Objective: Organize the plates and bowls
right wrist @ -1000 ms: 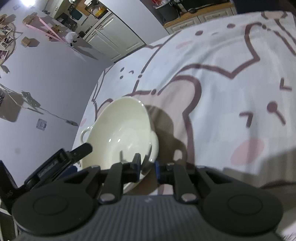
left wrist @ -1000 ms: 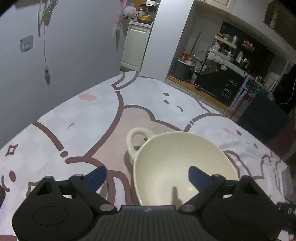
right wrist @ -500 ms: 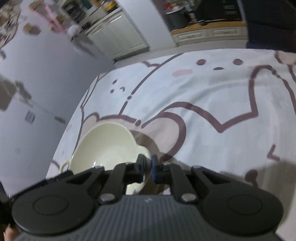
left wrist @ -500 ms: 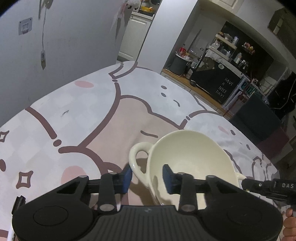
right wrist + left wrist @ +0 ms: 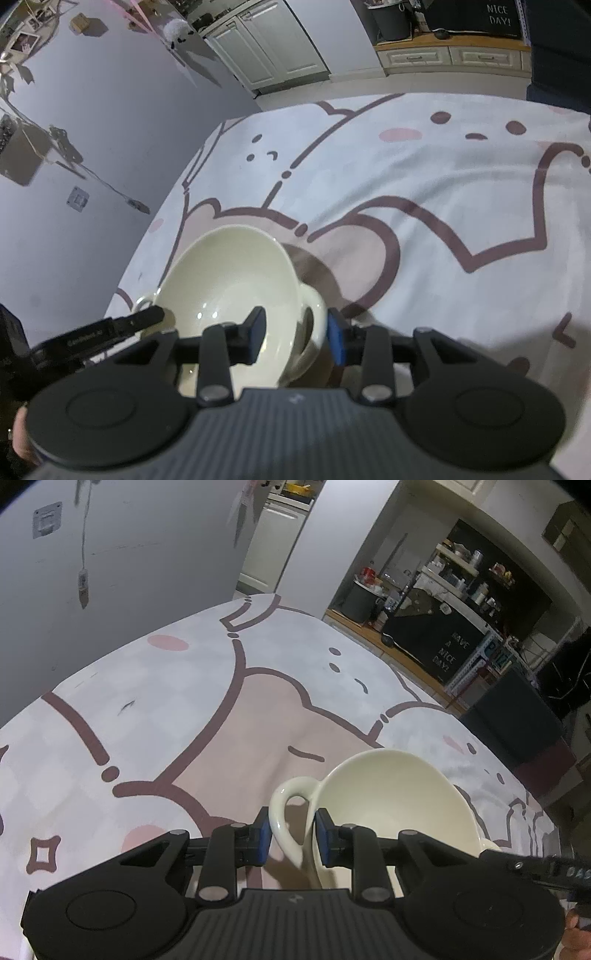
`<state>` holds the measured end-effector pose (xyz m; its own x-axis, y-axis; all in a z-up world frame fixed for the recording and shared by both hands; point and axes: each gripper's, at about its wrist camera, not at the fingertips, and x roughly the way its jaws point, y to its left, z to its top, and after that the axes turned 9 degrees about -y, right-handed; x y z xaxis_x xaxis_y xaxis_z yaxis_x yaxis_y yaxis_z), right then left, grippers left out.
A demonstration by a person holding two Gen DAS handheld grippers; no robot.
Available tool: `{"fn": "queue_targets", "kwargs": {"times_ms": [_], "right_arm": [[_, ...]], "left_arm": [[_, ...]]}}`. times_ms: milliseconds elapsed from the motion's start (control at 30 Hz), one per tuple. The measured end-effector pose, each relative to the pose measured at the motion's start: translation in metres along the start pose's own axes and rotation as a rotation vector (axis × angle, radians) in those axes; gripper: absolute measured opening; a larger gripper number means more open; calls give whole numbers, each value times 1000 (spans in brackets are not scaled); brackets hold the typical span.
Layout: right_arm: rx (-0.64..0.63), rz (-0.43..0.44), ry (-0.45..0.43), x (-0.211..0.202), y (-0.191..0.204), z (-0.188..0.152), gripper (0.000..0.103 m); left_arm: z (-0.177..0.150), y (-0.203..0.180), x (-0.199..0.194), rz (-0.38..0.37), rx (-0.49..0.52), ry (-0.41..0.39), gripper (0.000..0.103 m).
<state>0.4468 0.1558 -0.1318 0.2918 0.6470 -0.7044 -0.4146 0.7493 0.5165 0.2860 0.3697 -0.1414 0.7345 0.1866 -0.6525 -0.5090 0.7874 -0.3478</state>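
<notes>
A cream two-handled bowl is held tilted above the patterned tablecloth. My left gripper is shut on the bowl's left loop handle, one pad outside the loop and one against the bowl wall. In the right wrist view the bowl sits low centre. My right gripper has its jaws parted around the other handle, with a gap on each side. The left gripper's finger shows at the bowl's far handle.
The table is covered with a white and pink cartoon cloth. A grey wall runs along the table's left side. A kitchen with cabinets and a black shelf unit lies beyond the far edge.
My left gripper closed from wide open onto the bowl's left handle. My right gripper, shut on the right handle before, has opened. The bowl has lifted and tilted.
</notes>
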Motion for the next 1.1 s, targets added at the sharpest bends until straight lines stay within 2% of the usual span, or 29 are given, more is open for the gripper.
{"fn": "queue_targets", "kwargs": {"times_ms": [67,133,233,333,533,700,833,1100], "right_arm": [[-15,-11,11,5,0,-2,37],[-11,-23,36,11,-1,-3,37],[25,-50,29,14,-8,-5,37],[30,-25,29,13,-14,-8,36],[-1,-6,35,11,-9,-7,22],[20,-1,57,13,-10,-3,21],[21,-8,75,15,-10,3,21],[-11,-31,56,19,-9,11,21]], "left_arm": [[3,1,2,-12,7,16,27],[7,3,4,-25,11,32,27],[11,9,8,-56,-6,60,26],[13,15,10,-82,-28,79,27],[17,22,12,-112,-65,94,29],[18,26,15,-141,-87,97,27],[16,26,13,-167,-80,105,23],[10,26,11,-190,-86,102,22]]}}
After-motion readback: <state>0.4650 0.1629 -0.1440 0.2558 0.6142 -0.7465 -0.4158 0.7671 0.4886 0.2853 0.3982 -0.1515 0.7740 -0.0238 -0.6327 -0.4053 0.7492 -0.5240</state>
